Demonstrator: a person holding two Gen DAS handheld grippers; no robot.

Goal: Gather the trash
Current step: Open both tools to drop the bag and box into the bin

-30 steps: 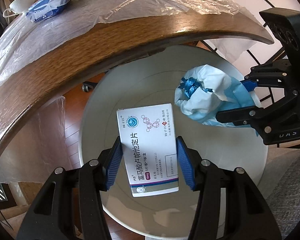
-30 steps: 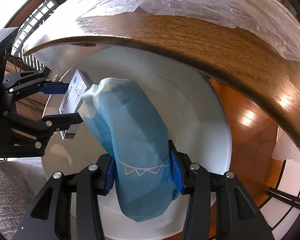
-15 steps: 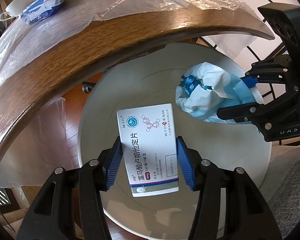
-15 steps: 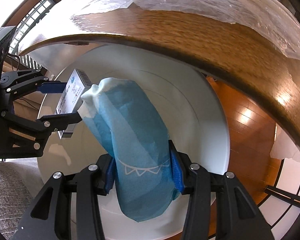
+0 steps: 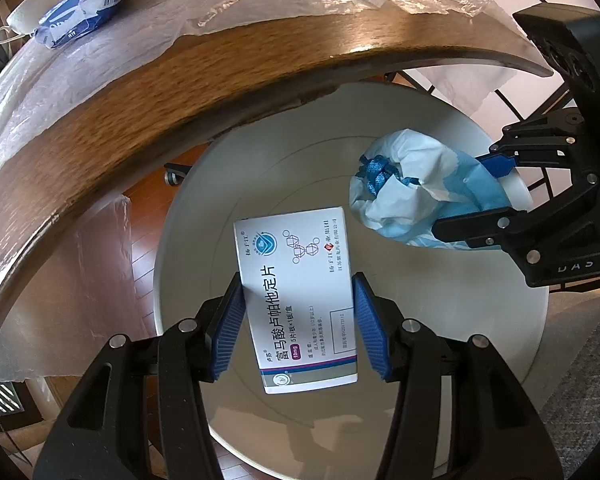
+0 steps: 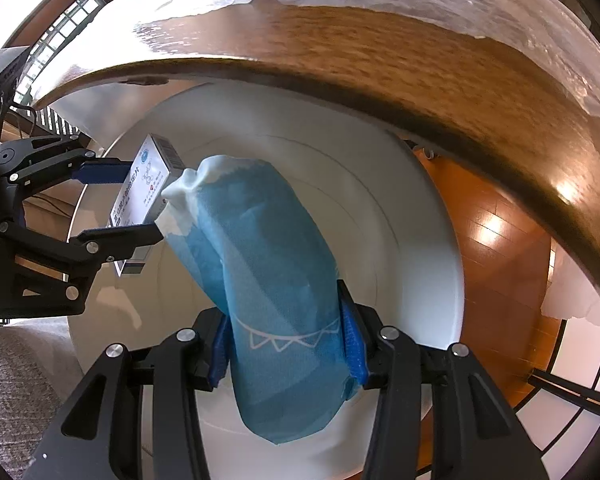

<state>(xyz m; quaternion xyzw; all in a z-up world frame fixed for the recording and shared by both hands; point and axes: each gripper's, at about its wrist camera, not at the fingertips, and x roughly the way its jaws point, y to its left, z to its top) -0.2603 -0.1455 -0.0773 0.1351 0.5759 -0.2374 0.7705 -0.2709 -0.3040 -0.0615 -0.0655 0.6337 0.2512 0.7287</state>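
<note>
Left wrist view: left gripper clamps a medicine box over the white bin, hiding its floor. Right gripper squeezes a blue packet; the table edge covers the bin's far rim.

The medicine box is white with black Chinese lettering, a blue round logo, a purple stripe and a grey band at its lower end, and the soft packet is mid-blue fading to white at its bunched end, with a thin white zigzag line of triangles. The bin is plain white, the gripper pads are ribbed royal blue on black arms, and the table is grained brown wood.
</note>
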